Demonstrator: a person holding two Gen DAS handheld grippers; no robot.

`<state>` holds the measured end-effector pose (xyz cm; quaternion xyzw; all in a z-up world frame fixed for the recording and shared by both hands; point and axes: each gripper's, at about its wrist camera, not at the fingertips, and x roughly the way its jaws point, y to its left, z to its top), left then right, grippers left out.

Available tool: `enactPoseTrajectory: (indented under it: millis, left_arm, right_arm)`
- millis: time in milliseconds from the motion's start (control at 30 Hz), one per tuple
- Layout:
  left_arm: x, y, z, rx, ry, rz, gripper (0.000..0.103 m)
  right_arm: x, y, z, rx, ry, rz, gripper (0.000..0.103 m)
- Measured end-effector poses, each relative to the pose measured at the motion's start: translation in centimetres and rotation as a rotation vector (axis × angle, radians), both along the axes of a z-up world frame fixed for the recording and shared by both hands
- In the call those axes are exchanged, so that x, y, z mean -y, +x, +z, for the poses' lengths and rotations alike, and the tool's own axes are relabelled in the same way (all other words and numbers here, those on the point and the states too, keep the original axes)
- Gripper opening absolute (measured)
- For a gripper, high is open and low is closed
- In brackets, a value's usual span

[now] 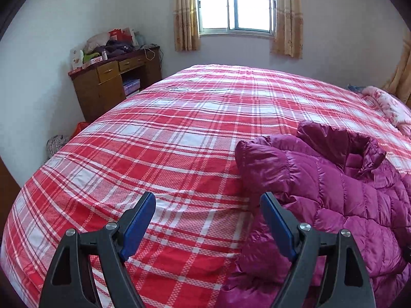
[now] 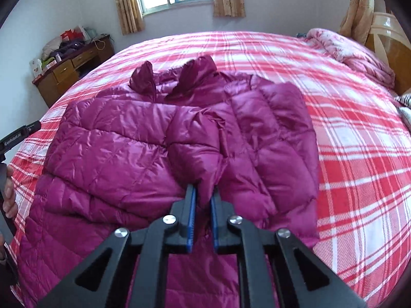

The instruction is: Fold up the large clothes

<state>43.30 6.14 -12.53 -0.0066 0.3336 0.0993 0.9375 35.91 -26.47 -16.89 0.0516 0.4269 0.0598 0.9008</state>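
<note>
We see right tongs [image 2: 203, 192] pinching purple jacket [image 2: 123, 148] sleeve, left tongs [image 1: 208, 201] spread over bare bed [image 1: 154, 138], jacket hem cut off below.

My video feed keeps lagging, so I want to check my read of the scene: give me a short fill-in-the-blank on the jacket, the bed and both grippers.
1. The right gripper is shut on a fold of the ____ puffer jacket.
2. The left gripper is ____, holding nothing, above the bedsheet.
3. The bedsheet's pattern is red and white ____.
4. The jacket's collar points toward the wall with the ____.

Missing words: purple; open; plaid; window
</note>
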Motion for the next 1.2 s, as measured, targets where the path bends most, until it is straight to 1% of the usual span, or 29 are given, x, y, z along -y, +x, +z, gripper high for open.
enactPoseTrajectory:
  millis: [100, 133, 167, 200, 233, 267, 333, 400, 467, 567, 633, 667, 733, 767, 833, 933, 1033, 1200]
  left_arm:
    - [2.4, 1.0, -0.3, -0.018, 0.062, -0.037, 0.084]
    - [3.0, 1.4, -0.4, -0.027, 0.079, -0.046, 0.084]
    - [3.7, 1.9, -0.6, -0.037, 0.094, -0.052, 0.084]
    - [4.2, 2.2, -0.6, -0.043, 0.102, -0.062, 0.084]
    - [4.6, 2.5, -0.7, -0.044, 0.106, -0.073, 0.084]
    - [5.0, 2.7, -0.7, -0.044, 0.111, -0.082, 0.084]
    - [5.9, 3.0, -0.8, -0.039, 0.121, -0.101, 0.084]
    - [6.4, 3.4, -1.1, -0.037, 0.123, -0.114, 0.084]
    - [6.9, 4.0, -1.8, -0.057, 0.125, -0.125, 0.084]
    - [7.4, 4.5, -3.3, -0.09, 0.121, -0.137, 0.084]
    - [7.7, 4.7, -4.4, -0.108, 0.138, -0.147, 0.084]
    - [7.8, 4.8, -5.0, -0.117, 0.145, -0.151, 0.084]
    - [7.5, 4.9, -5.5, -0.128, 0.118, -0.151, 0.084]
    - [7.3, 4.9, -5.6, -0.134, 0.1, -0.154, 0.085]
    - [6.9, 5.1, -5.8, -0.145, 0.067, -0.153, 0.089]
    - [6.5, 5.5, -6.2, -0.176, 0.03, -0.146, 0.094]
    - [6.3, 5.9, -6.6, -0.201, 0.008, -0.136, 0.097]
    - [6.6, 6.0, -6.7, -0.208, 0.027, -0.13, 0.098]
  right_arm:
    - [0.4, -0.1, -0.3, -0.026, 0.027, 0.014, 0.013]
    - [0.6, -0.1, -0.3, -0.024, 0.025, 0.01, 0.014]
    - [0.9, -0.2, -0.1, -0.016, 0.022, -0.005, 0.019]
    - [1.4, -0.2, 0.2, 0.003, 0.021, -0.04, 0.026]
    - [1.8, -0.6, 0.7, 0.027, 0.018, -0.078, 0.045]
    - [2.3, -0.9, 1.4, 0.065, 0.015, -0.12, 0.058]
    - [2.5, -1.2, 2.8, 0.13, 0.016, -0.157, 0.063]
    - [1.9, -0.6, 3.9, 0.161, 0.02, -0.154, 0.063]
    - [0.7, 0.4, 4.2, 0.166, 0.036, -0.12, 0.063]
    - [-1.1, 1.8, 3.5, 0.147, 0.063, -0.033, 0.063]
    - [-2.3, 3.0, 2.4, 0.11, 0.049, 0.003, 0.061]
    - [-2.7, 3.4, 1.6, 0.088, 0.023, 0.002, 0.061]
    - [-2.7, 3.9, 0.1, 0.053, -0.014, -0.008, 0.061]
    - [-2.6, 3.8, -0.6, 0.041, -0.023, -0.011, 0.061]
    - [-2.1, 3.6, -1.5, 0.039, -0.017, -0.007, 0.061]
    - [-1.8, 3.3, -1.5, 0.031, -0.014, -0.01, 0.061]
    - [-2.5, 3.3, -1.9, 0.024, -0.06, -0.012, 0.061]
    - [-3.2, 3.5, -2.3, 0.019, -0.115, -0.017, 0.061]
